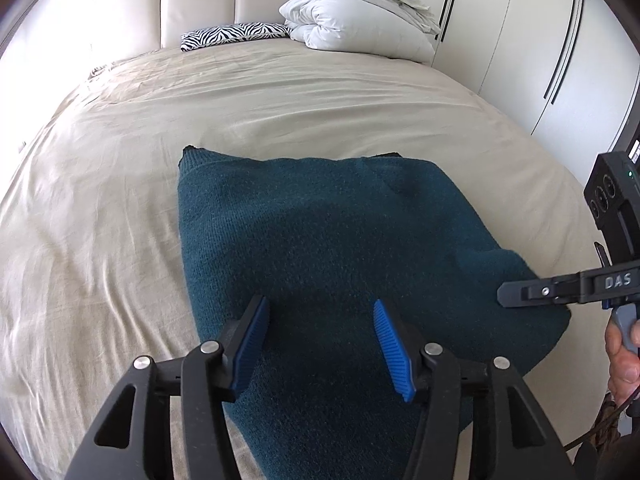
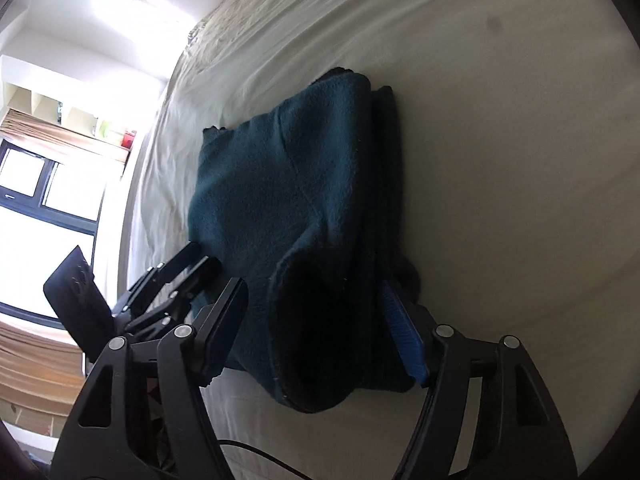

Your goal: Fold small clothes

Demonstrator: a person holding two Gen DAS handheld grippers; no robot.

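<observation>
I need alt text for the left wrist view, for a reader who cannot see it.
A folded dark teal garment lies on a beige bed sheet, with the left gripper open just above it. The right gripper reaches in from the right edge; a zebra-print pillow and white duvet lie beyond.

Both handheld tools are showing matte black plastic frames with triangular cut-outs and round silver pivot screws. The left gripper [image 1: 320, 344] is wearing ribbed bright-blue rubber pads [image 1: 390, 350] on black fingers. The right gripper [image 2: 320, 320] is matching it, and in the left view its finger is carrying raised "DAS" lettering, a small screw, a grey trigger and a thin black cable.
</observation>
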